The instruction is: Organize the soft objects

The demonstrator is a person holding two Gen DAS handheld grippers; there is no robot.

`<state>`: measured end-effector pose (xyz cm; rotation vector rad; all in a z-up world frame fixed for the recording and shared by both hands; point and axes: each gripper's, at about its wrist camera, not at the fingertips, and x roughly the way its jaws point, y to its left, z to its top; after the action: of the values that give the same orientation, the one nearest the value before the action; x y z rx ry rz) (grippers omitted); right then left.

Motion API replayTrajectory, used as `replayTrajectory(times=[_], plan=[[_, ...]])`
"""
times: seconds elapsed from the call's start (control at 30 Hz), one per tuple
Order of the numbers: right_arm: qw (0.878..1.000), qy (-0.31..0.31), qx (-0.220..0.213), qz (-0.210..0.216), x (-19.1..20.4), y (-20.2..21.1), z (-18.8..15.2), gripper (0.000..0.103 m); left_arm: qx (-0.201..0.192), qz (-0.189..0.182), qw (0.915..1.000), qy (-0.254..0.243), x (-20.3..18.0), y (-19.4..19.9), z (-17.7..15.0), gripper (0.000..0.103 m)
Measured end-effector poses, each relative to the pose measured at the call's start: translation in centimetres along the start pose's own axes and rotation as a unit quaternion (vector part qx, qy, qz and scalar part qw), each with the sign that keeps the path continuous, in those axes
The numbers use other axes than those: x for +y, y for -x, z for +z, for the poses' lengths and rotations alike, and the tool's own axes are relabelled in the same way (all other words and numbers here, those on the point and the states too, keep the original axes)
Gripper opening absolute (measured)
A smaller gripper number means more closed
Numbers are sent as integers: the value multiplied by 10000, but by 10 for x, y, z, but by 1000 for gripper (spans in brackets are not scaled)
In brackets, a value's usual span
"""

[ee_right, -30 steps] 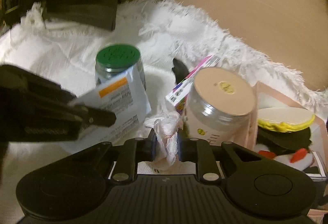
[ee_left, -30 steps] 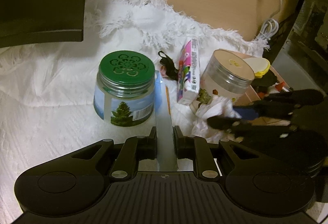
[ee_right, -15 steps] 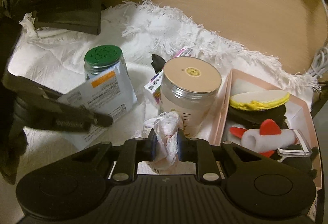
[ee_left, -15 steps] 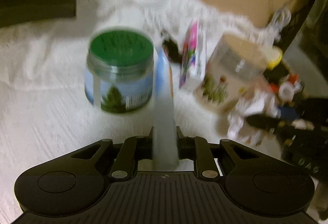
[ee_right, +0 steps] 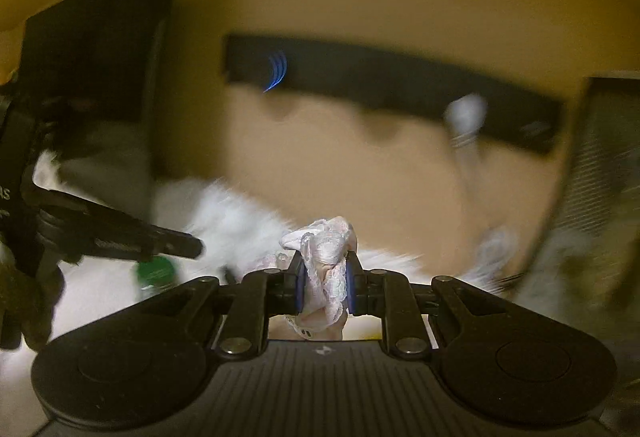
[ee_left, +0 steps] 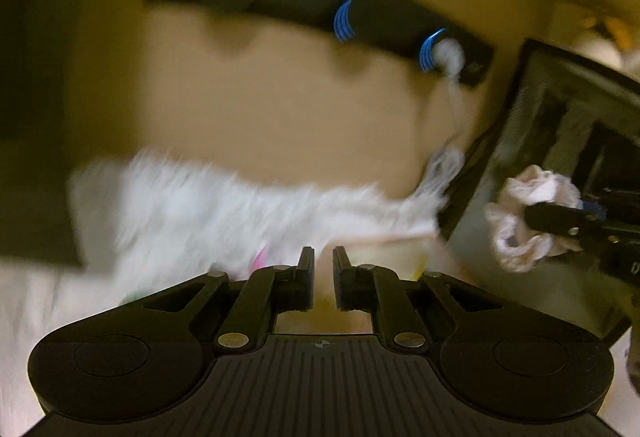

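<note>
My right gripper (ee_right: pixel 323 275) is shut on a crumpled white lace cloth (ee_right: pixel 325 269) and holds it up in the air; the cloth also shows in the left wrist view (ee_left: pixel 532 215), at the right, pinched by the right gripper (ee_left: pixel 560 221). My left gripper (ee_left: pixel 323 277) is raised, its fingers a narrow gap apart with nothing between them. In the right wrist view the left gripper (ee_right: pixel 188 247) reaches in from the left with nothing in it. Both views are blurred by motion.
A fluffy white rug (ee_left: pixel 224 213) covers the surface below. A green-lidded jar (ee_right: pixel 154 273) stands on it. A black power strip (ee_left: pixel 304 5) with blue lights runs along the tan wall. A dark mesh rack (ee_left: pixel 560 141) stands at the right.
The flat packet that my left gripper held is gone from it and out of view. Both grippers have lifted and tilted up toward the wall. The right still holds the lace cloth.
</note>
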<state>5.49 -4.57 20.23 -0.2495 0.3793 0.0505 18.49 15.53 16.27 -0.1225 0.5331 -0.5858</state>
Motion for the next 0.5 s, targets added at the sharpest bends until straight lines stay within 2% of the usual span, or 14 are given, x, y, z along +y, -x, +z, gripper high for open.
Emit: replayTrajectory(times=[0.1, 0.2, 0.27, 0.33, 0.5], plan=[[9992, -181, 40, -358, -32, 16, -5, 18, -81, 78, 9997, -210, -15, -2, 16, 12], [9972, -575, 338, -323, -50, 17, -25, 19, 240, 174, 9994, -150, -15, -5, 8, 15], [9945, -870, 579, -111, -53, 13, -42, 19, 576, 392, 9975, -132, -9, -10, -13, 15], [9899, -1138, 833, 126, -51, 7, -62, 18, 900, 765, 9930, -46, 0, -13, -42, 16], [9749, -1543, 1439, 705, -17, -19, -108, 18, 1237, 1573, 9765, 797, 24, -12, -103, 17]])
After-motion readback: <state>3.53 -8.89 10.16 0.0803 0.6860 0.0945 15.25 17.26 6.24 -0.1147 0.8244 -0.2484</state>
